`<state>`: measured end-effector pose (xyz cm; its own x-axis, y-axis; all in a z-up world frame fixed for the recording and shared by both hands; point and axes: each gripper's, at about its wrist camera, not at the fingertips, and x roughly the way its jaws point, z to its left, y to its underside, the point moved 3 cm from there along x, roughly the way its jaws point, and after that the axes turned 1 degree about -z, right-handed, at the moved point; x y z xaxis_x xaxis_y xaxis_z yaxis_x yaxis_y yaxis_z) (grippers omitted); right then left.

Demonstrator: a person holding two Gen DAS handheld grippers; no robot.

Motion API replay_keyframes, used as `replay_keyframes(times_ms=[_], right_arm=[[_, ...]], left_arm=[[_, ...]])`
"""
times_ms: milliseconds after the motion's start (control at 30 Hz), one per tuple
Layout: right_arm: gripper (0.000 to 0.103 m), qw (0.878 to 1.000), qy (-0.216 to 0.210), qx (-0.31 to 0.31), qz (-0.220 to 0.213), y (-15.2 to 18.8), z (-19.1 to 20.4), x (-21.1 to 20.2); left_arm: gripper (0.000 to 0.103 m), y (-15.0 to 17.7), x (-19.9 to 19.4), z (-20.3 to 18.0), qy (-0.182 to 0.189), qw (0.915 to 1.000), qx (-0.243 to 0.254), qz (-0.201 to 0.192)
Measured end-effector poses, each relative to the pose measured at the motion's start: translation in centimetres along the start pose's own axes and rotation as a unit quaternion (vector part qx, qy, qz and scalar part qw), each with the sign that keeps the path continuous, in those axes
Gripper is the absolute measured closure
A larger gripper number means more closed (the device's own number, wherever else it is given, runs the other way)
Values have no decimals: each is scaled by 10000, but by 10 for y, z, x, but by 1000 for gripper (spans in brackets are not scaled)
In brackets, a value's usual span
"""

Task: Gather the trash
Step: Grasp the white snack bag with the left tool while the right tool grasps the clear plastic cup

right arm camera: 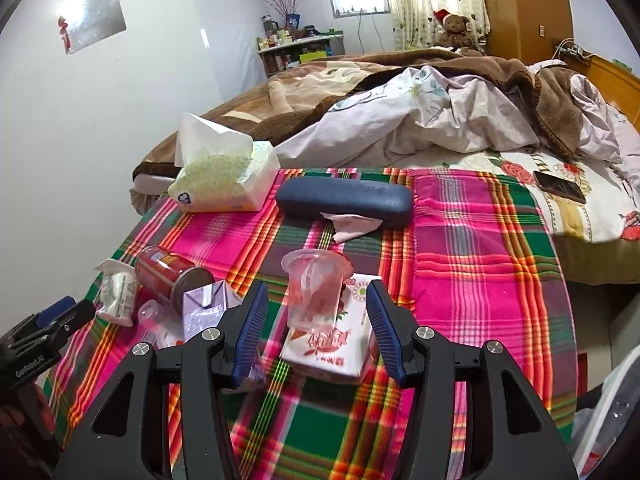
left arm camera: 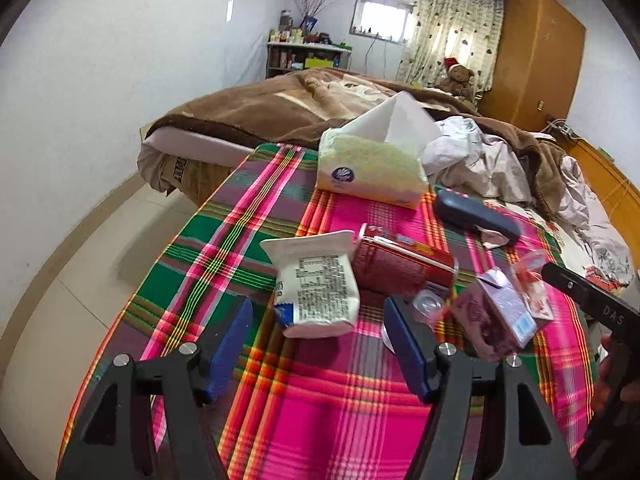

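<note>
Two grippers over the plaid cloth [right arm camera: 480, 240], both jaws part open, gripping nothing. Only the right wrist view shows the phone [right arm camera: 559, 191] on the bed. Right gripper [right arm camera: 316, 328] straddles a white carton [right arm camera: 328, 348] with a clear cup [right arm camera: 314, 292] tilted on it. Left gripper [left arm camera: 320, 340] faces a white packet [left arm camera: 316, 292], long axis pointing away. Red can [left arm camera: 396, 264] lies on its side, probably touching the packet.

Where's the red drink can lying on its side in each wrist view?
Left wrist: red drink can, centre, beyond the open left gripper.
Right wrist: can, lower left, past the open right gripper.
Shared landmark: dark blue oblong glasses case.
</note>
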<state>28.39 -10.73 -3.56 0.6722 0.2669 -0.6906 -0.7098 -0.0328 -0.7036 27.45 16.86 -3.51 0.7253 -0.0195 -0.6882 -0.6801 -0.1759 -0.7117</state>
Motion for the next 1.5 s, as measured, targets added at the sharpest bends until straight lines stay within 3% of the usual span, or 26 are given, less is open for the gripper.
replay_keyframes(times_ms=[600,667,767,1500], right_arm=[[51,9997,171,-88,160,-2,-2,21],[54,9997,190,-51,142,-2,-4,22],[60,9997,212,-24,114,-2,-5,22],[60,9999,89,73,-59,2,-8,3]], left_arm=[[33,-9,50,2,33,9993,-27,372],[33,-8,54,1,75,9990,-43,444],[43,-7,56,-1,129,9988,-26,474],[45,-3,27,-5,95,9997,-36,222]])
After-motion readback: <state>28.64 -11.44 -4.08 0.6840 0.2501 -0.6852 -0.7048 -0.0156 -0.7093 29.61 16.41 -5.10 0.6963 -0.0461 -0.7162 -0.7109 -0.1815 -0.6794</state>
